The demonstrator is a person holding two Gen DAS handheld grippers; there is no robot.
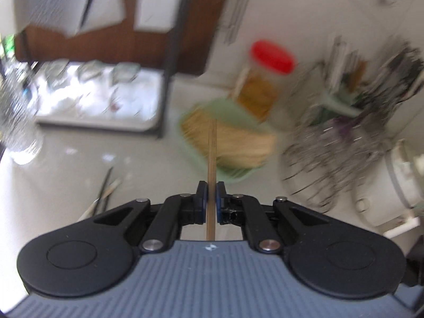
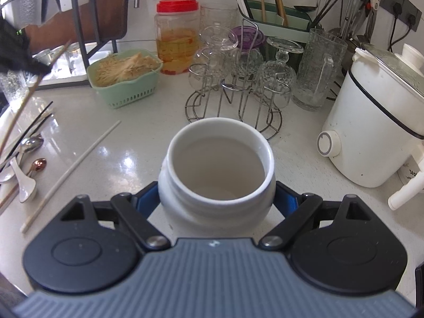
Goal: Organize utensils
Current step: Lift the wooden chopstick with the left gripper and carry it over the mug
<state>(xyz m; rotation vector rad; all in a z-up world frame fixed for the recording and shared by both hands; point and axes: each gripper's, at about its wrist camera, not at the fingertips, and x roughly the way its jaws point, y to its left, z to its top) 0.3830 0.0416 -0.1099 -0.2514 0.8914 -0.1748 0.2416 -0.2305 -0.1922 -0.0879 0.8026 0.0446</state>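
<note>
My left gripper (image 1: 211,189) is shut on a wooden chopstick (image 1: 212,156) that points straight ahead above the counter; the left wrist view is blurred by motion. The same chopstick (image 2: 26,98) shows at the left edge of the right wrist view. My right gripper (image 2: 216,198) is shut on a white ceramic jar (image 2: 216,175), which stands upright and empty on the counter. A white chopstick (image 2: 71,175) lies left of the jar. Spoons (image 2: 27,145) and dark chopsticks (image 2: 31,127) lie in a pile at the far left.
A green basket (image 2: 124,90) of noodles and a red-lidded jar (image 2: 177,37) stand at the back. A wire rack with upturned glasses (image 2: 238,79) is behind the white jar. A white cooker (image 2: 376,122) is at the right. A dish rack (image 1: 100,92) is at the back left.
</note>
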